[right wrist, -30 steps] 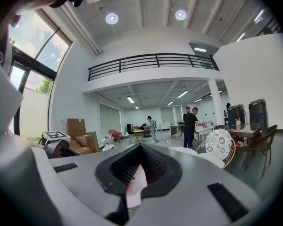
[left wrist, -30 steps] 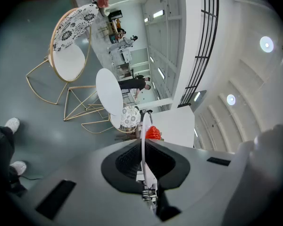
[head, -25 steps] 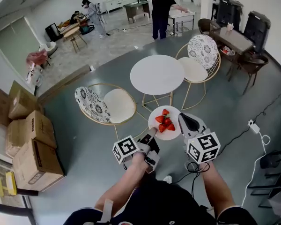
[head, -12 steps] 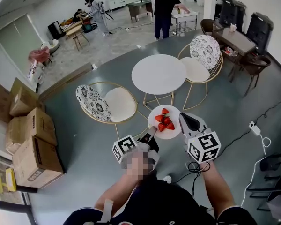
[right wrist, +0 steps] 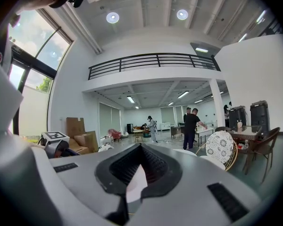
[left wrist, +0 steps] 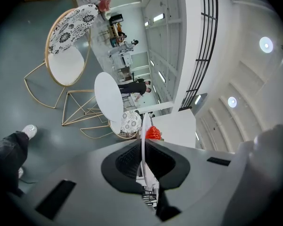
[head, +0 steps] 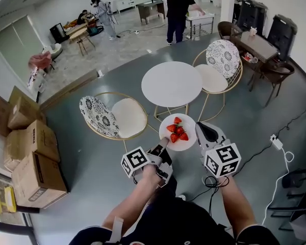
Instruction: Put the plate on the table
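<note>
**Clerk:** Location of the plate?

**Inspector:** The plate point(head: 183, 145) is off the ground, held level between both grippers in front of the person. It is over the grey floor point(head: 92, 167), just short of the round white table point(head: 172, 83) and not on it. Strawberries point(head: 178, 131) lie clustered in its middle.

**Clerk:** Left gripper?

**Inspector:** The left gripper point(head: 164, 142) is clamped onto the plate's near-left rim. In the left gripper view the plate appears edge-on, a thin white line running straight into the dark pads, which are pressed against both of its faces. The red fruit shows just past the rim.

**Clerk:** Right gripper?

**Inspector:** The right gripper point(head: 199, 128) meets the plate's right edge. In the right gripper view its jaws are closed down on a pale sliver, which I take to be the rim. It is gripping, not released.

**Clerk:** Condition of the table?

**Inspector:** The top is bare and white, on a thin gold wire frame. Two chairs stand at it, each with a gold frame and a patterned back. The left chair point(head: 117, 117) is beside the plate. The right chair point(head: 214, 70) is touching or nearly touching the table's far-right edge.

**Clerk:** Anything else of note?

**Inspector:** Each gripper carries its marker cube, left point(head: 135, 161) and right point(head: 222, 160). Cardboard boxes point(head: 33, 154) are stacked at the left wall. A white cable point(head: 283, 157) runs across the floor at right. A person in black point(head: 176, 9) stands at a far table, well apart from the work.
</note>
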Motion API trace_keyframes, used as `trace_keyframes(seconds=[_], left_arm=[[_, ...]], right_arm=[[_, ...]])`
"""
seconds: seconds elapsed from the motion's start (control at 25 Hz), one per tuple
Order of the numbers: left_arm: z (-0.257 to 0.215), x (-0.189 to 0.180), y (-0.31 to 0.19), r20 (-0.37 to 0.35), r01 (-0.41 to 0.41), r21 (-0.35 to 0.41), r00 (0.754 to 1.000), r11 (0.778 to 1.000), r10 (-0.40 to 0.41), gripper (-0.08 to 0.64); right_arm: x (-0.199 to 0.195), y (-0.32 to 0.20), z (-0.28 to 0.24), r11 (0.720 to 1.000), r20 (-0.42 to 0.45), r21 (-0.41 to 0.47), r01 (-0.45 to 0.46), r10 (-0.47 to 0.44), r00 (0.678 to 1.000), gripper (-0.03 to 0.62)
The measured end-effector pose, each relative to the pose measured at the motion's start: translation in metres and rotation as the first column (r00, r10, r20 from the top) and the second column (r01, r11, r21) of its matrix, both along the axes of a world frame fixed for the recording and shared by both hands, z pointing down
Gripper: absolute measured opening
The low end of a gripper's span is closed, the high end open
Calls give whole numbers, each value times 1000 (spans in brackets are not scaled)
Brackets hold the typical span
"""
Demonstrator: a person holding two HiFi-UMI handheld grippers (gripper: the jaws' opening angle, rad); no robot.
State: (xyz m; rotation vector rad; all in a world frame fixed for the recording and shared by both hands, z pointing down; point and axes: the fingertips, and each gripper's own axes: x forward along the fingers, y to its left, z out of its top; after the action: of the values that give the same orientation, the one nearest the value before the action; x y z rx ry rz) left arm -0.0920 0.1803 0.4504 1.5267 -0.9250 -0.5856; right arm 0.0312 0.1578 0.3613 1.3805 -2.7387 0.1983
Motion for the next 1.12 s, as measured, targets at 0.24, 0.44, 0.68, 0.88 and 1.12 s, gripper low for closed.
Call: trace_keyframes(seconds=[0.24, 0.44, 0.68, 0.88, 1.12], left_arm=[[13, -6, -45, -5, -5, -13, 1000, 1000, 5, 15], [27, -14, -92, -6, -6, -36, 1000, 999, 6, 15], [42, -22, -150, -11, -16, -54, 1000, 998, 16, 15], [50, -33, -197, -12, -34, -61, 999, 998, 34, 15], [60, -46, -255, -23, -72, -78, 997, 994, 70, 15]], right_arm=[[-4, -41, 9, 1000, -22, -13, -11, 11, 1000, 5], [-10, -84, 19, 999, -35, -37, -22, 20, 999, 5], [-16, -139, 35, 997, -53, -73, -36, 32, 998, 5], [-29, -182, 41, 994, -73, -97, -51, 44, 996, 5], [-44, -235, 48, 988, -103, -129, -80, 67, 992, 5]])
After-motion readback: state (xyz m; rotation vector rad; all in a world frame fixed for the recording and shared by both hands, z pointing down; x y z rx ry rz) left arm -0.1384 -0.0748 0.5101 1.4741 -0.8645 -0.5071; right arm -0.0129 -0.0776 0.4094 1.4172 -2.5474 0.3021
